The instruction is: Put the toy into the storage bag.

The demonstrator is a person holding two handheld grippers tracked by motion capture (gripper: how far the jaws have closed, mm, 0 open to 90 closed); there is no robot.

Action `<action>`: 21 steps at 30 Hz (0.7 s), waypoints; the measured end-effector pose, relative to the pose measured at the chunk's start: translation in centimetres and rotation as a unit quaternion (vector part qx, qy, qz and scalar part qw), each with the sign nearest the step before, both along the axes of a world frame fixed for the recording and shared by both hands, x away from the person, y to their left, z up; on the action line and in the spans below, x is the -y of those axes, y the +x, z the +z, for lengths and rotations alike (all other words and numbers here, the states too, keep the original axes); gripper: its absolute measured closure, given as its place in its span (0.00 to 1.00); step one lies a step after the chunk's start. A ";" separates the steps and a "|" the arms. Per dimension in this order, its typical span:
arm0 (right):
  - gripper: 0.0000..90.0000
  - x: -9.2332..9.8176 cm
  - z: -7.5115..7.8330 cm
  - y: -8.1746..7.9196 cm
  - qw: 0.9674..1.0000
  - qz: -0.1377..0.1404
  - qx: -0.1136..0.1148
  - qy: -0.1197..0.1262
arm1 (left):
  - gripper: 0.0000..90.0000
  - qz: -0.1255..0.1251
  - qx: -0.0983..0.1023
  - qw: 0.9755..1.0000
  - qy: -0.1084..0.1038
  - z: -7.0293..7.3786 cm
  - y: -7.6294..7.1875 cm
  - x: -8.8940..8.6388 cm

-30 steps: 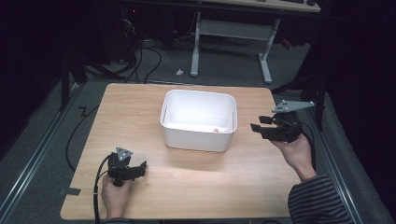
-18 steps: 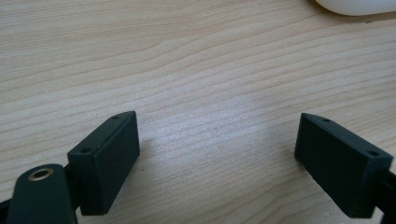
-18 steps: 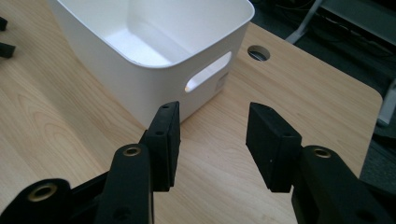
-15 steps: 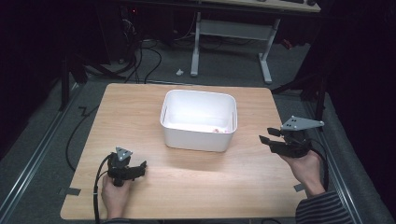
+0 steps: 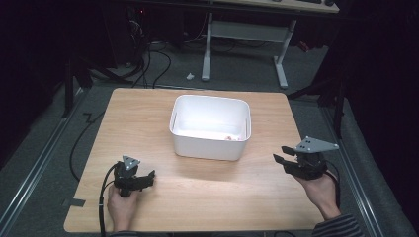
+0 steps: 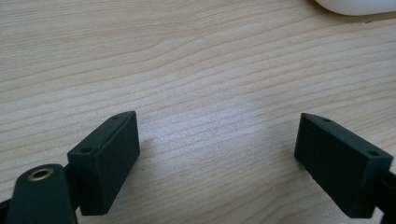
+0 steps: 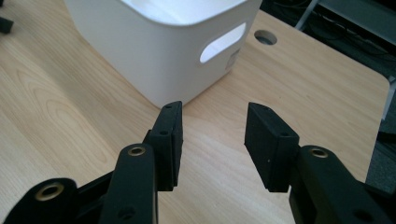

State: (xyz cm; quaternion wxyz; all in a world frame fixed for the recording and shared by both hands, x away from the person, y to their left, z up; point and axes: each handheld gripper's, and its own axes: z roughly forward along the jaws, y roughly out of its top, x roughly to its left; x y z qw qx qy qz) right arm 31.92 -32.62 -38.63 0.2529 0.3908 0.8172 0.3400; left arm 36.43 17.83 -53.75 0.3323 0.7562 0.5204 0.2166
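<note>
The white bin point(image 5: 210, 143) stands upright on the table point(image 5: 148, 118), mouth up, its long axis running across from one gripper's side to the other. It lies ahead of both grippers, apart from each. A small pinkish item inside is too small to identify. The right gripper point(image 5: 282, 159) is pointed at the bin's end wall; its empty jaws are partly apart and have just been closing. The left gripper point(image 5: 148, 177) is held wide apart over bare wood, gripping nothing; in its own view the bin is cut off.
</note>
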 end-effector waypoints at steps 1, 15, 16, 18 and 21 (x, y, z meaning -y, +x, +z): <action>0.64 0.0 -0.3 0.0 1.000 0.000 -0.002 0.000 | 0.16 0.000 0.000 1.000 0.000 0.0 0.0 0.0; 0.60 0.3 -4.7 0.9 0.998 -0.018 -0.052 0.035 | 0.16 -0.001 0.000 1.000 0.000 0.0 0.0 0.0; 0.60 0.3 -5.0 1.0 0.997 -0.019 -0.056 0.039 | 0.16 -0.001 0.000 1.000 0.000 0.0 0.0 0.0; 0.60 0.4 -5.4 1.2 0.997 -0.021 -0.062 0.046 | 0.16 -0.001 0.000 1.000 0.001 0.0 0.0 0.0; 0.59 0.5 -6.3 1.5 0.996 -0.026 -0.075 0.051 | 0.16 -0.001 0.000 1.000 0.001 0.0 0.0 0.0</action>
